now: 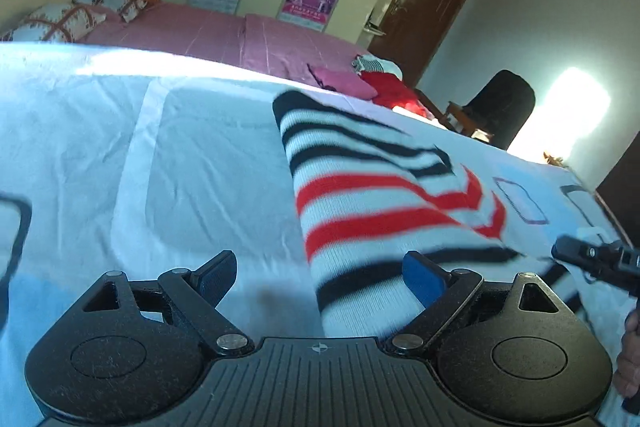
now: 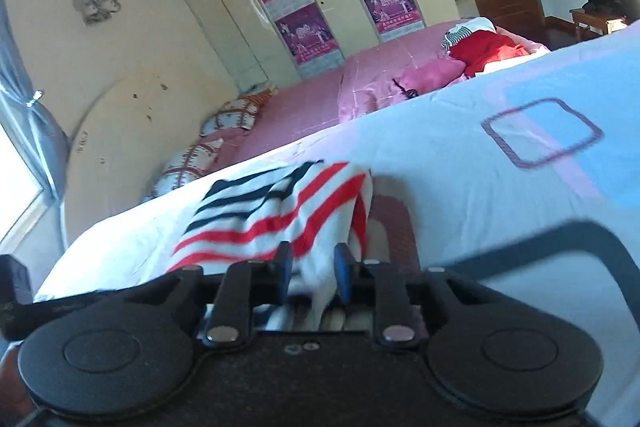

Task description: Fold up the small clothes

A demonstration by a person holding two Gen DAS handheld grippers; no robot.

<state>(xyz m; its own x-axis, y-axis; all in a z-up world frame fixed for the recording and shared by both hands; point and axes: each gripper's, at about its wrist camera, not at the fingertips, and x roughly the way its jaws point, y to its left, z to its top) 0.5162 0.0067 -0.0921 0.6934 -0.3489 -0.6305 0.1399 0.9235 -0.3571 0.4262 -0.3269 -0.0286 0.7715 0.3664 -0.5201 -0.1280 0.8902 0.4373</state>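
Observation:
A small knit garment [image 1: 372,195] with black, red and white stripes lies on the pale blue bed sheet [image 1: 120,147]. My left gripper [image 1: 320,275] is open just above the sheet, its fingers on either side of the garment's near left edge. My right gripper [image 2: 314,271] is shut on a fold of the striped garment [image 2: 272,219] and lifts that edge off the sheet. The right gripper also shows in the left wrist view [image 1: 600,261] at the garment's right end.
The pale sheet [image 2: 460,163] has printed rounded squares [image 2: 542,131]. Behind is a pink bed [image 1: 224,35] with pillows [image 1: 60,21] and a pile of pink and red clothes [image 1: 380,87]. A wardrobe, a door and a dark chair [image 1: 504,107] stand beyond.

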